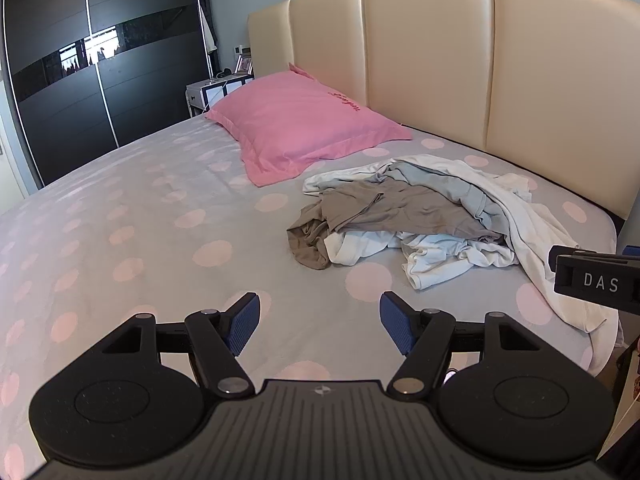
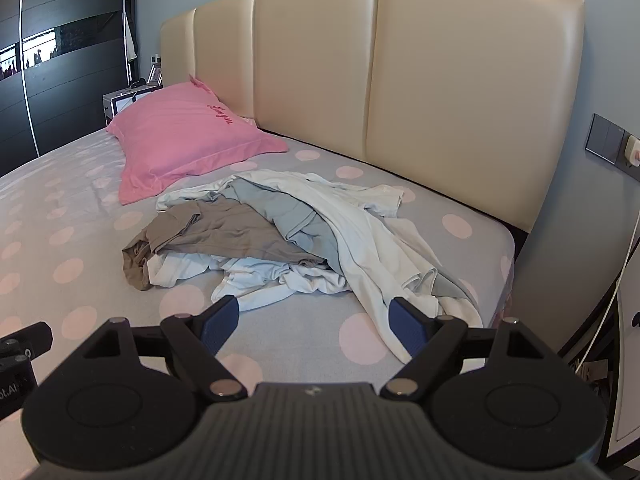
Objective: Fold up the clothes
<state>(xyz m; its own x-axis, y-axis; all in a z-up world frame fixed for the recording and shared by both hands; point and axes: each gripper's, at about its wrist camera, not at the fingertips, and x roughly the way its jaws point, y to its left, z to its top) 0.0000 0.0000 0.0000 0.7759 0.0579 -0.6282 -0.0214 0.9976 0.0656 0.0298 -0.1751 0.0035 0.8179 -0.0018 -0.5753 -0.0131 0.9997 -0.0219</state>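
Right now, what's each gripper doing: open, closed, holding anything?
Left gripper: open, holding nothing, above the bedsheet.
Right gripper: open, holding nothing, just short of the clothes pile.

Pink pillow (image 1: 304, 120) at the head edge of a dotted bed (image 1: 120, 208), cream headboard (image 1: 432, 52), dark wardrobe (image 1: 80, 80), wall switch (image 2: 606, 138)
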